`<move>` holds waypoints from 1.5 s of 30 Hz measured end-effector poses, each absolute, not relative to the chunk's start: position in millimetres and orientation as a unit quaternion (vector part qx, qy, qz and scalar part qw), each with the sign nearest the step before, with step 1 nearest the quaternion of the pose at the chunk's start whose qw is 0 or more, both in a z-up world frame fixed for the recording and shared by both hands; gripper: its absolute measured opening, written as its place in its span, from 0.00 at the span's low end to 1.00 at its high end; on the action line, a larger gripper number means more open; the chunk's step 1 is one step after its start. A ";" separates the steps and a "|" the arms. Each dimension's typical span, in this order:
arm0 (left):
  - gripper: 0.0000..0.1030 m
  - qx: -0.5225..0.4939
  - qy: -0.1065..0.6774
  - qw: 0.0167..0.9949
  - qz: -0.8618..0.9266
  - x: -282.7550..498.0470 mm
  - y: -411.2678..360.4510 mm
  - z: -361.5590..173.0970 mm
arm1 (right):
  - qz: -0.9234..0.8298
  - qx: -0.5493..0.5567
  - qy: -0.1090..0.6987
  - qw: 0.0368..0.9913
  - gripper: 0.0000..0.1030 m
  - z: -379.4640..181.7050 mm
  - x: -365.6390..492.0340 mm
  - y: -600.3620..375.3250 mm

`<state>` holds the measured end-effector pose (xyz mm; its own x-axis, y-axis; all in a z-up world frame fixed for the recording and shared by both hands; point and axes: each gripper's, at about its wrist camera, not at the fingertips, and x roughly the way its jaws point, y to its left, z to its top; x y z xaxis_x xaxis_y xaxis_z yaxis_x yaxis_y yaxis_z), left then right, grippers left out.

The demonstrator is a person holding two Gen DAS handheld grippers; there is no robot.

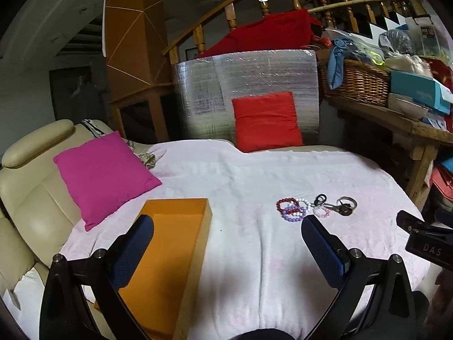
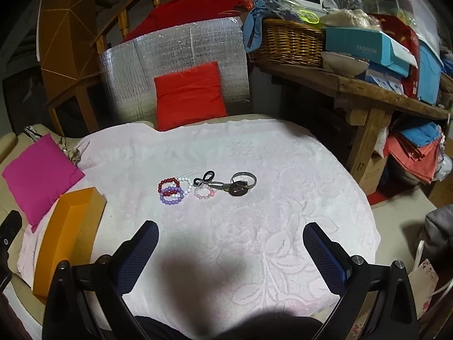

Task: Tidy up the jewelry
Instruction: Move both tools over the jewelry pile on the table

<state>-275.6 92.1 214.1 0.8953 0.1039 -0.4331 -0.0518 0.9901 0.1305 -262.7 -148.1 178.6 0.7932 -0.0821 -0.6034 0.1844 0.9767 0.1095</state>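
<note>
A cluster of jewelry lies on the pale pink blanket [image 2: 254, 155]: red, purple and white bead bracelets [image 2: 170, 190], a pink bead bracelet [image 2: 203, 193], a black hair tie [image 2: 204, 178] and a silver bangle with a dark pendant [image 2: 243, 183]. The cluster also shows in the left wrist view [image 1: 293, 209]. An open orange box [image 1: 170, 255] lies at the left, also in the right wrist view [image 2: 66, 235]. My left gripper [image 1: 226, 226] is open and empty, hovering beside the box. My right gripper [image 2: 230, 235] is open and empty, short of the jewelry.
A magenta cushion [image 1: 104, 175] lies left of the box, a red cushion [image 1: 267, 120] at the back against a silver foil panel [image 1: 246, 85]. A cluttered wooden bench [image 2: 368, 90] with a wicker basket [image 2: 288, 39] stands right. The right gripper's body [image 1: 424, 238] shows in the left wrist view.
</note>
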 end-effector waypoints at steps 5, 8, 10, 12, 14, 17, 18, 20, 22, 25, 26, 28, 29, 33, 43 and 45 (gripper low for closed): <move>1.00 0.046 0.239 0.970 0.031 -274.4 88.3 215.7 | -0.068 0.092 0.320 0.940 1.00 178.4 -261.2 -150.8; 1.00 0.049 0.237 0.969 0.038 -274.9 87.6 216.7 | -0.067 0.091 0.325 0.939 1.00 177.9 -259.7 -149.9; 1.00 0.051 0.235 0.970 0.042 -275.7 87.5 217.0 | -0.059 0.088 0.325 0.940 1.00 177.7 -259.7 -146.8; 1.00 0.048 0.238 0.969 0.041 -275.6 87.9 217.1 | -0.050 0.084 0.330 0.939 1.00 176.9 -258.3 -142.6; 1.00 0.046 0.238 0.969 0.040 -275.8 88.5 217.0 | -0.045 0.079 0.329 0.940 1.00 176.4 -257.4 -137.7; 1.00 0.044 0.239 0.969 0.040 -271.6 93.0 218.2 | -0.044 0.074 0.326 0.941 1.00 175.7 -255.4 -131.8; 1.00 0.044 0.239 0.969 0.040 -270.8 93.7 218.2 | -0.043 0.073 0.327 0.941 1.00 175.2 -253.4 -130.2; 1.00 0.042 0.240 0.969 0.041 -268.7 94.3 218.7 | -0.041 0.074 0.327 0.941 1.00 174.3 -250.5 -128.6; 1.00 0.040 0.242 0.969 0.041 -266.0 94.3 219.3 | -0.039 0.077 0.328 0.941 1.00 173.5 -246.9 -128.7; 1.00 0.037 0.241 0.969 0.039 -262.9 94.3 218.1 | -0.038 0.077 0.328 0.941 1.00 172.3 -241.8 -128.0; 1.00 0.036 0.242 0.969 0.036 -261.4 94.4 217.6 | -0.038 0.075 0.327 0.941 1.00 171.9 -240.2 -127.9; 1.00 0.033 0.246 0.968 0.033 -258.0 94.2 216.2 | -0.034 0.076 0.329 0.941 1.00 171.3 -236.5 -128.1; 1.00 0.031 0.248 0.968 0.032 -256.4 94.1 215.5 | -0.031 0.078 0.330 0.940 1.00 171.1 -234.8 -128.5; 1.00 0.028 0.249 0.967 0.033 -251.8 93.0 213.6 | -0.029 0.077 0.328 0.941 1.00 172.0 -229.1 -128.6; 1.00 0.030 0.257 0.965 0.042 -237.6 92.2 208.7 | -0.026 0.073 0.323 0.943 1.00 173.8 -216.7 -130.0; 1.00 0.032 0.258 0.965 0.043 -234.8 91.5 206.9 | -0.026 0.076 0.323 0.943 1.00 173.1 -213.7 -131.4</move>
<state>-234.8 91.5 206.9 0.8627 0.0997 -0.4957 -0.0670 0.9943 0.0834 -213.7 -131.4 173.1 0.7901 0.0011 -0.6130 0.0976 0.9870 0.1276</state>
